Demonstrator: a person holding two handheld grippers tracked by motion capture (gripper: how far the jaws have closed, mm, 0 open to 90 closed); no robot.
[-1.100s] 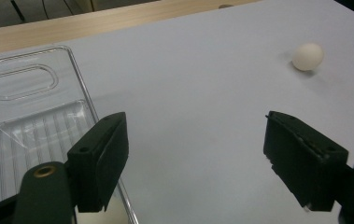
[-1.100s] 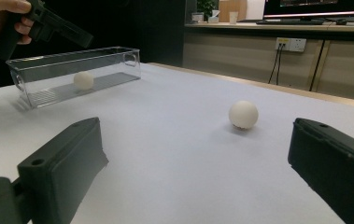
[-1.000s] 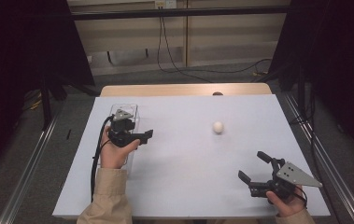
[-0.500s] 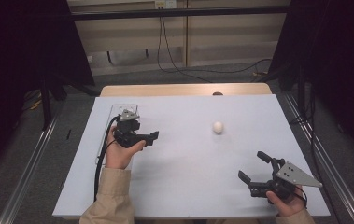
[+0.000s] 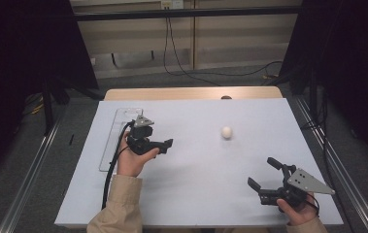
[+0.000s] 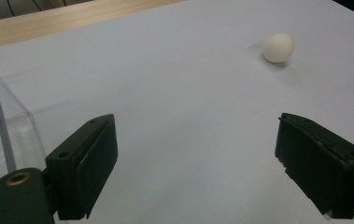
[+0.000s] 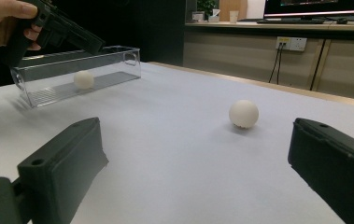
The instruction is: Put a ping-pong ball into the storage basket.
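Observation:
A white ball (image 5: 226, 132) lies loose on the white table, right of centre. My left gripper (image 5: 164, 144) hovers left of it, beside a clear tray (image 5: 121, 116). Its jaws have just been opening, and in the left gripper view the left gripper (image 6: 202, 168) stands open with bare table between the pads and the ball (image 6: 278, 47) far ahead. My right gripper (image 5: 264, 173) rests near the front right edge, open. In the right gripper view the right gripper (image 7: 198, 172) faces the ball (image 7: 244, 113). A second white ball (image 7: 83, 80) sits inside the tray (image 7: 114, 63).
The white table sheet (image 5: 196, 194) ends in a wooden strip (image 5: 172, 93) at the far side. Metal rails run along both sides of the table. A cable trails from the left gripper down the person's sleeve (image 5: 118, 204).
My left gripper has moved right, away from the clear tray and toward the table's middle. The right gripper and the loose ball have stayed in place.

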